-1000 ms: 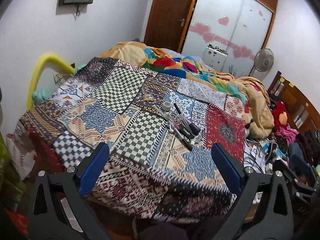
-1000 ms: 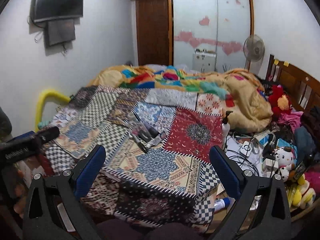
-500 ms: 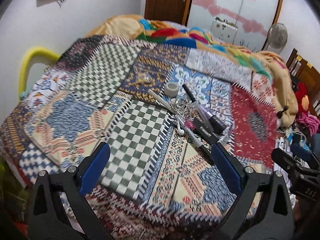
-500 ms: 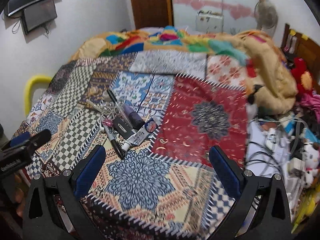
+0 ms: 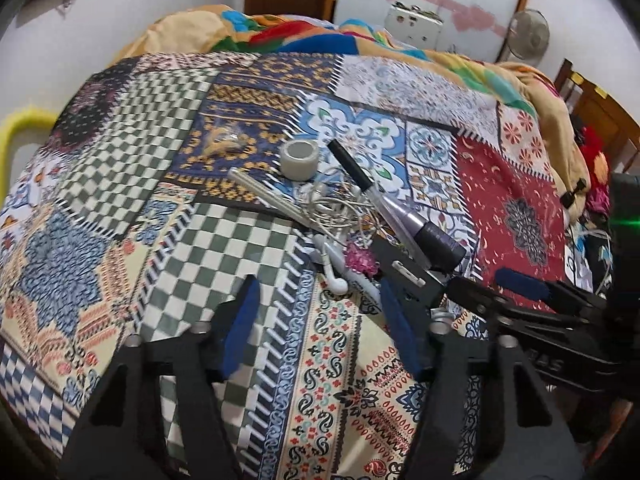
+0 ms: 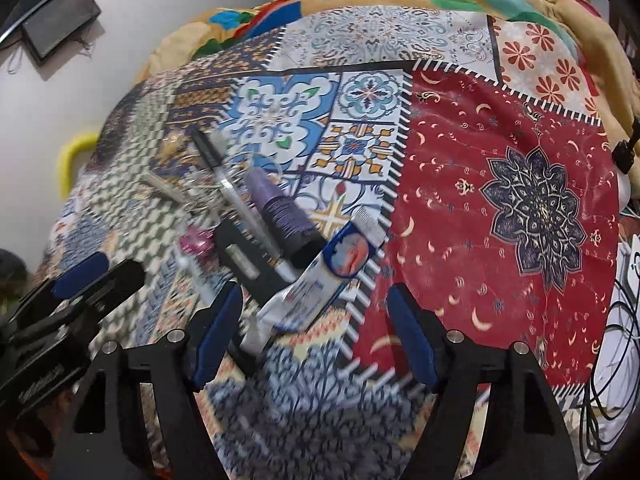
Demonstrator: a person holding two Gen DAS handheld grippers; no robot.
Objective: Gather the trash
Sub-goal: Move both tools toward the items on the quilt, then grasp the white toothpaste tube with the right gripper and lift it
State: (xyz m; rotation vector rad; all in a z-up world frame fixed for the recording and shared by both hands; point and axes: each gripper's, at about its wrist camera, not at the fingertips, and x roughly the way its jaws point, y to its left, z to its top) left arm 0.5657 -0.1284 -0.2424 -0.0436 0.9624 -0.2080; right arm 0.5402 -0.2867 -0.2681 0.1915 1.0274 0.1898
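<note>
Hovering both half-open hand-held grippers, left (image 5: 316,316) and right (image 6: 316,320), over bed (image 6: 500,168) clutter (image 5: 348,216), I risk snagging tangled earphones (image 5: 332,256).

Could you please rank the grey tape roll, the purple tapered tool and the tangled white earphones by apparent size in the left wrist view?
1. Purple tapered tool with a black cap, the longest.
2. Tangled white earphones, a spread-out heap; close to the tool in overall extent, so this order is unsure.
3. Grey tape roll, clearly the smallest, though it lies farther from the camera.
</note>
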